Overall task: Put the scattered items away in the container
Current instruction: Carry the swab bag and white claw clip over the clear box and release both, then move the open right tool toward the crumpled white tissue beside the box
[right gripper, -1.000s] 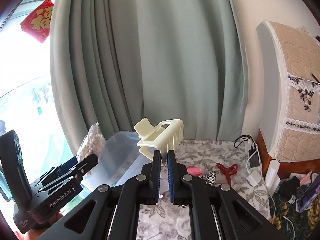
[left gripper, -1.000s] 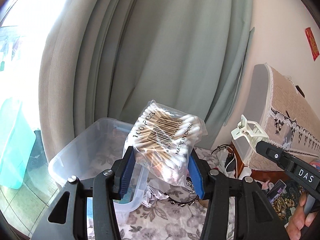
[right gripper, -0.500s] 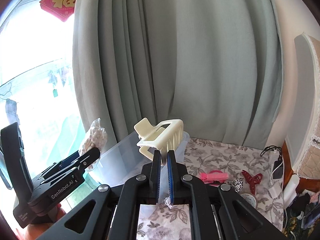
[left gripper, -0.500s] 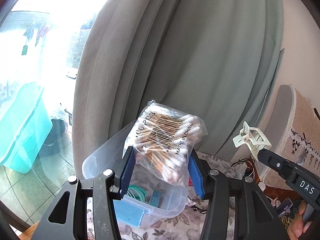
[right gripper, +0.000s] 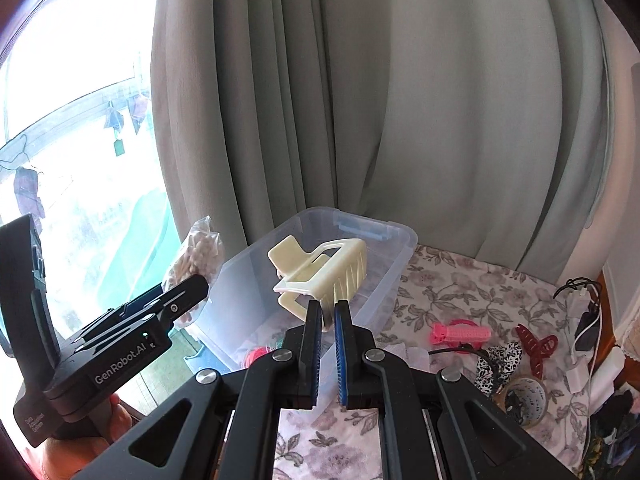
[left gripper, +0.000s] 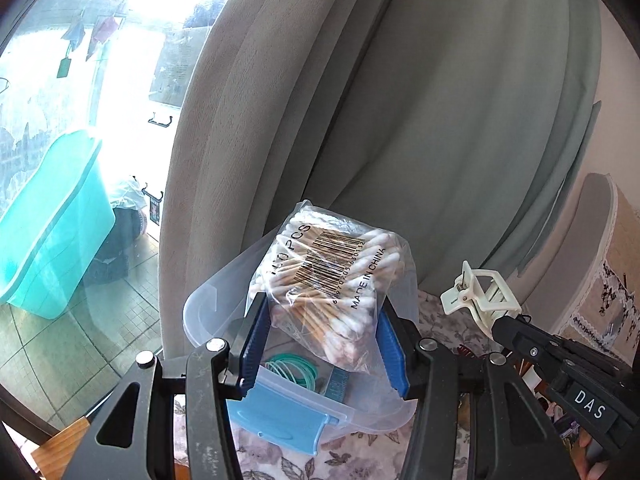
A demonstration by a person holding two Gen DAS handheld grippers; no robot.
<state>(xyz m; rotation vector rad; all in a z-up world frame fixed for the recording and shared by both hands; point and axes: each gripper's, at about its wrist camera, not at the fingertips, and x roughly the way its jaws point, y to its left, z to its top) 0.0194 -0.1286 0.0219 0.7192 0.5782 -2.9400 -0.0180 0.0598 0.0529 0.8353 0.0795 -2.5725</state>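
Above the clear container (left gripper: 304, 396) on the floral counter (right gripper: 460, 280), the left claw (left gripper: 322, 344) grips a slippery cotton-swab bag (left gripper: 332, 276) and the right claw (right gripper: 328, 322) pinches a cream hair clip (right gripper: 320, 270) by its teeth, so either could slip and drop outside the rim.

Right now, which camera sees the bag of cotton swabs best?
The left wrist view. The bag of cotton swabs fills the middle there, held between the left gripper fingers, with its barcode and printing readable. In the right wrist view the same bag is small at the left side, seen edge-on and partly hidden behind the left gripper.
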